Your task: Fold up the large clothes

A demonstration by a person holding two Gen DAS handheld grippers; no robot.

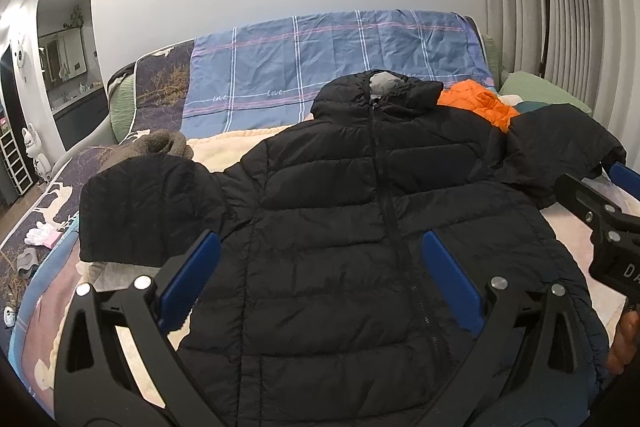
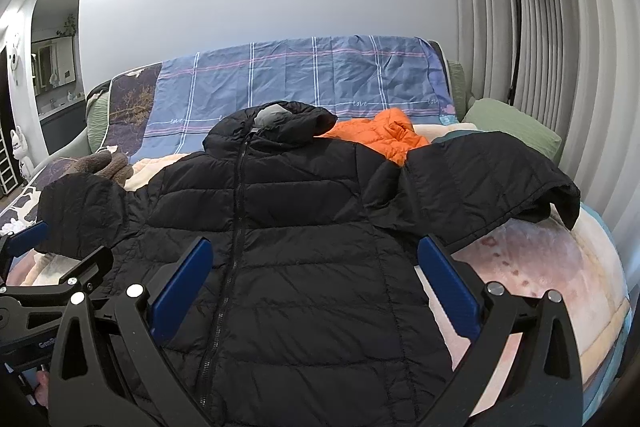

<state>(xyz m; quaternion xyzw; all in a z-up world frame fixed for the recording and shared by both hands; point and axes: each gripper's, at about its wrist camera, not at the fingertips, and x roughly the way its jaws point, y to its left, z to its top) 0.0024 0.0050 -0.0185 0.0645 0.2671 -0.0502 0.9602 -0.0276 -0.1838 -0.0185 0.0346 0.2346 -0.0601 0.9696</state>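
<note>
A black quilted hooded jacket lies face up and zipped on the bed, sleeves spread to both sides. It also shows in the right wrist view. My left gripper is open and empty, hovering above the jacket's lower front. My right gripper is open and empty above the jacket's lower right part. The right gripper shows at the right edge of the left wrist view. The left gripper shows at the left edge of the right wrist view.
An orange puffer garment lies behind the jacket's right shoulder. A brown fleece item lies at the left. A blue plaid sheet covers the headboard. A green pillow and a floor lamp are at the right. Pink gloves lie at the bed's left.
</note>
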